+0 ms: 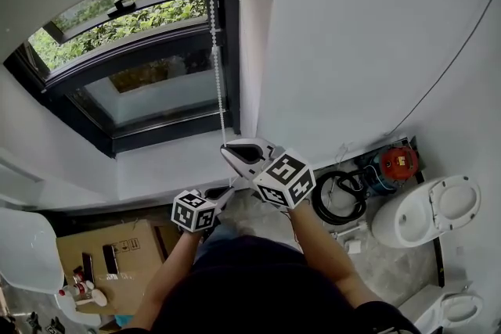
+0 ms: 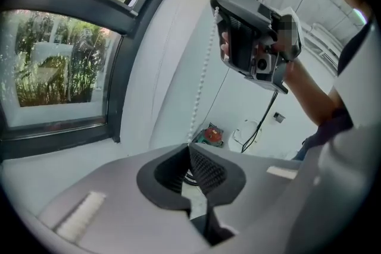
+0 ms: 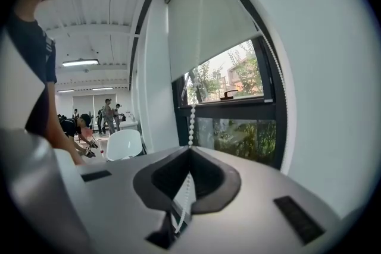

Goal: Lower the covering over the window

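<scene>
Closest to me are my two grippers, the left gripper [image 1: 228, 189] just below the right gripper [image 1: 228, 149]. Both are closed on the bead chain [image 1: 213, 27], which hangs down the right edge of the window [image 1: 149, 82].

The roller blind [image 3: 202, 27] covers only the top of the glass, so most of the lowering seems still ahead. The beads are small and smooth, so I judge they could slip through my pads on a hard pull. A pull away from the wall might also drag the chain off its wheel above. Taking the wrong strand would raise the blind instead.

My forearms reach forward from my body. The right gripper is nearly level, and the left one tips further downward.
</scene>
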Demonstrator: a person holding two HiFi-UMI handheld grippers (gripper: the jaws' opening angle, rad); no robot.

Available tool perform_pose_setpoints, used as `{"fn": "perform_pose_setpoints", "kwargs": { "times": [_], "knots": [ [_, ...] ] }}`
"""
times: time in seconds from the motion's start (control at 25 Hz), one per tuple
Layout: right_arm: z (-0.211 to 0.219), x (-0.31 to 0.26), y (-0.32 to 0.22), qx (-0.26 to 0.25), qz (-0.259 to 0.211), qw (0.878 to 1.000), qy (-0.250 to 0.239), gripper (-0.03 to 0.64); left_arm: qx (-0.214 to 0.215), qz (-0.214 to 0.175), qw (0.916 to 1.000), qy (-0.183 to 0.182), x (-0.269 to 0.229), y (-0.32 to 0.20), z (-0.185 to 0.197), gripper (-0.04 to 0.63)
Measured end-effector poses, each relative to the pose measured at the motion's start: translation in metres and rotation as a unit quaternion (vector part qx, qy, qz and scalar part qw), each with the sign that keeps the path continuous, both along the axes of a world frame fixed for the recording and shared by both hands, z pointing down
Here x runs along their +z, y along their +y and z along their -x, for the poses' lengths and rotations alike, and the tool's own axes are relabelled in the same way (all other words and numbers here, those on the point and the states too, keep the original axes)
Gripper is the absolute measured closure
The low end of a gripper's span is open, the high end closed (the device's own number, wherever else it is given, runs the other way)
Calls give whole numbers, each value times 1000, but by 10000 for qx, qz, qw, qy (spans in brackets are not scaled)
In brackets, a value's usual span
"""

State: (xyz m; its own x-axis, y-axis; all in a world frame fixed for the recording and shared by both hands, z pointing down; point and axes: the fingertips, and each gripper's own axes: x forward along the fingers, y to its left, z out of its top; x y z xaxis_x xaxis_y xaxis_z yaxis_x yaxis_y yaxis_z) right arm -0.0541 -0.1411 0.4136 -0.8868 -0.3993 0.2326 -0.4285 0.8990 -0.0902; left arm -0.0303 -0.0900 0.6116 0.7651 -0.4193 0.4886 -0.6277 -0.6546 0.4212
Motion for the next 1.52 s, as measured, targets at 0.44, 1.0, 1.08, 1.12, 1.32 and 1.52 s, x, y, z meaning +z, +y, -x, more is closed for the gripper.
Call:
{"fn": "perform_pose_setpoints", "kwargs": {
  "times": [0.44,1.0,1.08,1.12,1.32,1.52],
  "knots": [
    [5,3,2,30,-56,9999,160,604,-13,-258,9996,-119,-7,2,10,583],
    [3,72,15,-36,557,9943,905,604,15,-349,9993,-99,-14,8,12,583],
    [2,89,19,-37,730,9924,992,604,-7,-357,9993,-86,-14,9,13,583],
    [1,96,19,-9,802,9918,996,604,-10,-362,9993,-81,-14,10,13,583],
    [1,101,19,34,814,9911,1056,604,-99,-475,9988,-40,-17,10,19,583],
    [-3,102,21,80,828,9911,1043,604,-261,-751,9967,131,-33,4,22,581]
  ]
}}
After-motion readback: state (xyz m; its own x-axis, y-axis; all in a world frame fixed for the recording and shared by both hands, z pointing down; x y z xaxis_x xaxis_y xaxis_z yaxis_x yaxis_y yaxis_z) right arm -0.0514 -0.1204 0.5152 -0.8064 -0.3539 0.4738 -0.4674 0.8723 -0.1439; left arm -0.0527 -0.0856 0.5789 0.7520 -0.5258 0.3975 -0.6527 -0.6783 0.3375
